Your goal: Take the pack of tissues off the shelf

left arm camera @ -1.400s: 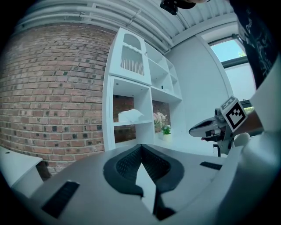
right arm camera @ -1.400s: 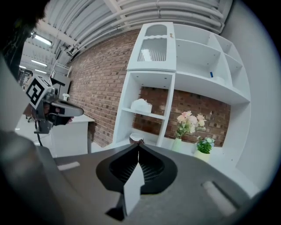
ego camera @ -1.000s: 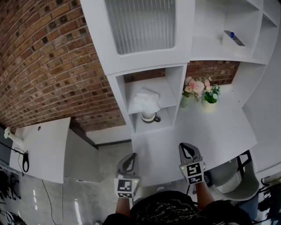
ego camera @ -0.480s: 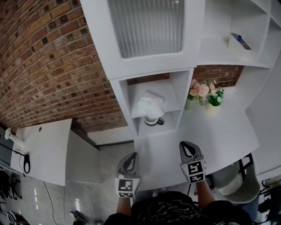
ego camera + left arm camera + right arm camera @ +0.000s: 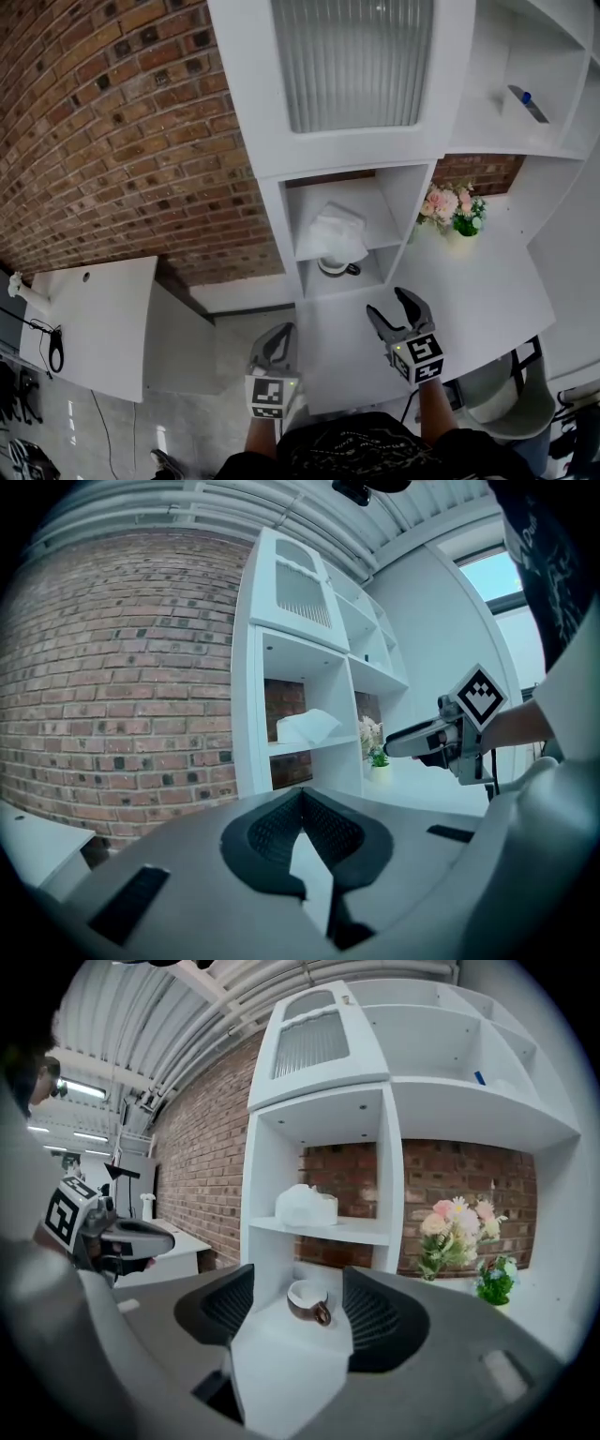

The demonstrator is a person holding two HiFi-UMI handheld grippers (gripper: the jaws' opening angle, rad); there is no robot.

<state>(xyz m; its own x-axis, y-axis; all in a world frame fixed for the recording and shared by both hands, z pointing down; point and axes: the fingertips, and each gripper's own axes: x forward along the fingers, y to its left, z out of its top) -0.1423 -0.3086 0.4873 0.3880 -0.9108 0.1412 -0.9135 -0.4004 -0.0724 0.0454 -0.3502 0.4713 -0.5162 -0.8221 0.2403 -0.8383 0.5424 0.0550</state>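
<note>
A white pack of tissues (image 5: 337, 234) lies on the middle shelf of a white shelf unit (image 5: 281, 216); it shows too in the right gripper view (image 5: 307, 1206) and the left gripper view (image 5: 306, 727). My right gripper (image 5: 397, 312) hovers over the white counter in front of the shelf, well short of the pack. Its jaws are opening and nothing is between them. My left gripper (image 5: 277, 345) hangs lower left, near the counter's edge, with its jaws touching and empty.
A brown and white cup (image 5: 307, 1300) stands in the compartment under the tissues. Two small pots of flowers (image 5: 454, 210) stand on the counter (image 5: 478, 291) to the right. A brick wall (image 5: 112, 141) runs left. A white table (image 5: 89, 323) stands lower left.
The right gripper's jaws have gone from shut to parted. The view has shifted, so the shelf unit sits further right and a little lower in the picture. The left gripper has stayed put.
</note>
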